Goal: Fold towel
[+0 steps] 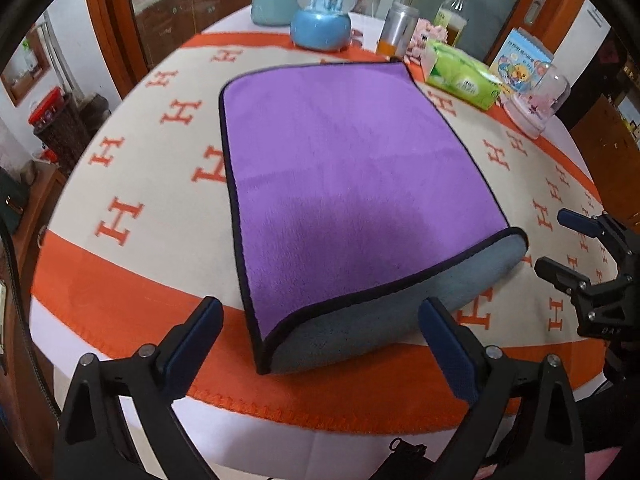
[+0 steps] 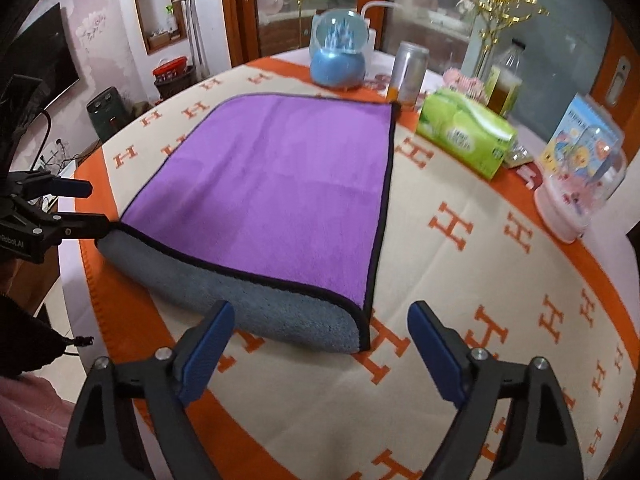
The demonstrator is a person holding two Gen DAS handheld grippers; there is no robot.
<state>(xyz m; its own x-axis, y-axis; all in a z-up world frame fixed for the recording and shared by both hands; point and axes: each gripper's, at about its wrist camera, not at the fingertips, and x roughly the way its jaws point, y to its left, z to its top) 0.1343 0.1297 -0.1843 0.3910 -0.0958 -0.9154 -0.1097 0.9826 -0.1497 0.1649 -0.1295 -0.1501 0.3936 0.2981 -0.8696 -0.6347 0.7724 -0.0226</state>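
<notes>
Item: purple plush towel with black piping and grey underside (image 1: 352, 184), laid on the desk under a cream blanket with orange border and orange H motifs (image 1: 132, 184); folded once, the rounded fold facing the near edge.

Left tongs (image 1: 320, 344): released, jaws spread wide, empty, poised just before the near left corner of the fold. Right tongs (image 2: 320, 344): likewise released and empty, near the right corner.

Step judged in hand: a second fold. It is best done by pinching both layers at one end, lifting evenly, and laying the piped edges together; the far corners should be kept clear of the blue castle snow globe (image 1: 322, 20) and the green tissue pack (image 2: 466, 132).

Writing: "H" is repeated across the blanket; the tissue pack's print is too small to be read.
</notes>
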